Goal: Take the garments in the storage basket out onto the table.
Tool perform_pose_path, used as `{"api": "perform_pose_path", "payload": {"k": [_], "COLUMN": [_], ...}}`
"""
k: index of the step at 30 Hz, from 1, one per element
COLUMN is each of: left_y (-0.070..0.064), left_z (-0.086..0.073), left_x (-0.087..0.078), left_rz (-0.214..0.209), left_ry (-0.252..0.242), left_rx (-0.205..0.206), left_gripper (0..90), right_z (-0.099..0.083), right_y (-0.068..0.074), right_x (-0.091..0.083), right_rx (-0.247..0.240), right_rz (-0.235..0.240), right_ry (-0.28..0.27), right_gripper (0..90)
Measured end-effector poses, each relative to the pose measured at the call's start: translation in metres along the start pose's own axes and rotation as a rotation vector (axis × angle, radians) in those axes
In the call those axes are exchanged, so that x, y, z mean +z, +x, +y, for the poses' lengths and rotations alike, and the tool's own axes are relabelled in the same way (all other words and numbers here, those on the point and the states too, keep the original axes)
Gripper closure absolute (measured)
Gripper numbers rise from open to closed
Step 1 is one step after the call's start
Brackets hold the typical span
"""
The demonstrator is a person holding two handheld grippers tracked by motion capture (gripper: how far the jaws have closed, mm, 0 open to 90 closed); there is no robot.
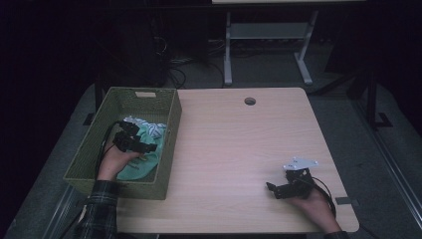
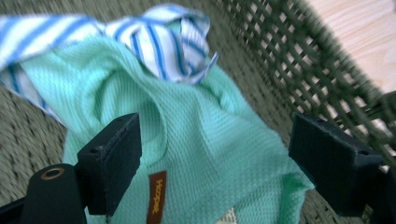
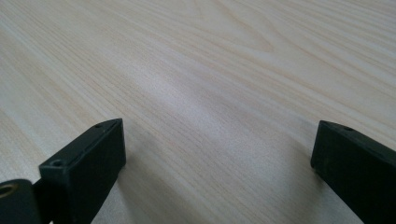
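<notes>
A mint-green knit garment with an orange label lies in a green woven basket, and a blue-and-white striped cloth rests on its far side. My left gripper hangs open just over the green garment, jaws wide apart with nothing between them. In the left gripper view its jaws frame the green fabric and the basket's wall runs at the right. My right gripper stands open low over the bare wooden table near the front right, holding nothing.
The basket sits on the table's left edge. A round cable hole lies near the table's far edge. Beyond the table stand a white desk frame and dark equipment with cables on the floor.
</notes>
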State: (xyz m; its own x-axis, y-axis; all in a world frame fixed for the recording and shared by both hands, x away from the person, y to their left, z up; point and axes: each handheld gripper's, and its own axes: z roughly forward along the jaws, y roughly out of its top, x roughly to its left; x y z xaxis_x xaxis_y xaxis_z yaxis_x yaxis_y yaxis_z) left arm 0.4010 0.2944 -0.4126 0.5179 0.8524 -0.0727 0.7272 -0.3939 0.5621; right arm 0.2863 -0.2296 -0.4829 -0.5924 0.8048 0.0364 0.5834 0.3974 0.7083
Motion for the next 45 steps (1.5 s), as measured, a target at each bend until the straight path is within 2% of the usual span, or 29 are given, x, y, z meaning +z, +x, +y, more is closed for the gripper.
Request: {"api": "perform_pose_path", "payload": {"k": [3,8,10,12,16,19,24,31,34,35,37,39,40,45], "left_y": [0.001,0.002,0.002,0.001,0.001,-0.001,-0.002,-0.003,-0.003,-0.002,-0.002,-0.001,0.000,0.003], "left_z": [-0.001,-0.001,-0.002,-0.003,-0.004,-0.005,-0.005,-0.005,-0.004,-0.004,-0.003,-0.003,-0.002,0.000], "left_x": [0.004,0.006,0.009,0.011,0.016,0.019,0.023,0.022,0.020,0.019,0.017,0.015,0.012,0.004], "left_rz": [0.012,0.016,0.029,0.040,0.043,0.047,0.060,0.069,0.070,0.060,0.064,0.074,0.075,0.073], "left_ry": [0.030,0.049,0.074,0.098,0.137,0.169,0.193,0.213,0.217,0.223,0.224,0.217,0.202,0.158], "left_rx": [-0.008,-0.013,-0.024,-0.019,-0.025,-0.010,0.004,0.025,0.021,0.017,0.015,0.001,-0.021,-0.051], "left_gripper": [16.5,16.7,18.3,21.1,22.4,22.2,22.1,37.3,50.9,59.6,66.4,74.5,76.5,82.8], "right_z": [0.000,0.000,0.000,0.000,0.000,0.000,0.000,0.000,0.000,0.000,0.000,0.000,0.000,0.000], "right_y": [0.000,0.000,0.000,0.000,0.000,0.000,0.000,0.000,0.000,0.000,0.000,0.000,0.000,0.000], "right_x": [0.000,0.000,0.000,0.000,0.000,0.000,0.000,0.000,0.000,0.000,0.000,0.000,0.000,0.000], "right_rx": [0.000,0.000,0.000,0.000,0.000,-0.001,0.000,0.000,0.000,0.000,0.000,0.000,0.000,0.000], "right_rz": [0.000,0.000,0.000,0.000,0.000,0.000,0.000,0.000,0.000,0.000,0.000,0.000,0.000,0.000], "right_ry": [0.000,0.000,0.000,0.000,0.000,0.000,0.000,0.000,0.000,0.000,0.000,0.000,0.000,0.000], "right_gripper": [2.6,2.6,2.6,2.6,2.6,2.6,2.6,2.6,2.6,2.6,2.6,2.6,2.6,2.6]}}
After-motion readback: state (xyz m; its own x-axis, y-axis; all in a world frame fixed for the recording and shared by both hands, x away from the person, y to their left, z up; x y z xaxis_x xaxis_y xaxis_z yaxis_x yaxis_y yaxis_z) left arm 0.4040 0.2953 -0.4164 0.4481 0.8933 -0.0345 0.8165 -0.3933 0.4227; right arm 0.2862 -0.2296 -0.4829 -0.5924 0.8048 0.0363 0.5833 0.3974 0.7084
